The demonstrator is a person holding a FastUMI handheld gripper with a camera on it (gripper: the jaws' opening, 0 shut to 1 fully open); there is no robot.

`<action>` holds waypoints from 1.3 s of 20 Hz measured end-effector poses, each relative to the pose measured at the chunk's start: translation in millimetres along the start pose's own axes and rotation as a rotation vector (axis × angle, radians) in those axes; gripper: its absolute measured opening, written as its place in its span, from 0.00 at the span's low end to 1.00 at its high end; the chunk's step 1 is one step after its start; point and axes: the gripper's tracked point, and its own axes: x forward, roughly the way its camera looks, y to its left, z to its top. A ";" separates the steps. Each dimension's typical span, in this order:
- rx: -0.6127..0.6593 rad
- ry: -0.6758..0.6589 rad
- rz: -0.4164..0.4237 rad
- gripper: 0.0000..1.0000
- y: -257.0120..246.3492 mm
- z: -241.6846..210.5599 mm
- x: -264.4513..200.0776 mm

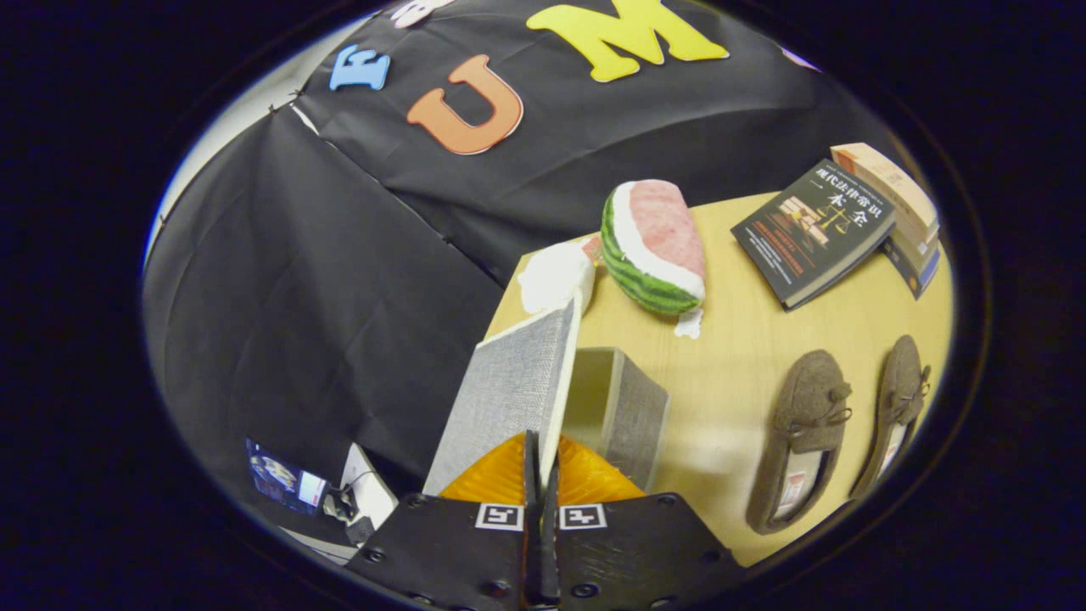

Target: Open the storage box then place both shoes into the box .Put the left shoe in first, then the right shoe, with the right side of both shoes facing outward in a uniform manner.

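Observation:
A grey fabric storage box (624, 407) stands on the wooden table (747, 356) just ahead of my fingers. Its flat grey lid (509, 390) is raised nearly upright, hinged up away from the box's open mouth. My gripper (540, 462) is shut on the lid's near edge, both fingers pressed on it. Two brown slip-on shoes lie side by side on the table to the right of the box: one shoe (802, 437) nearer the box and the other shoe (899, 407) farther out, insoles showing.
A plush watermelon slice (655, 246) and a white soft object (556, 276) sit beyond the box. A dark book (810, 229) leans on a stack of books (899, 208) at the far right. The table's edge runs just left of the box.

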 end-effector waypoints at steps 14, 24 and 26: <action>-0.091 -0.066 0.098 0.02 171.0 32.5 -0.7; -0.114 -0.046 0.149 0.54 242.2 20.9 35.2; -0.108 -0.042 0.144 0.70 242.9 17.5 36.7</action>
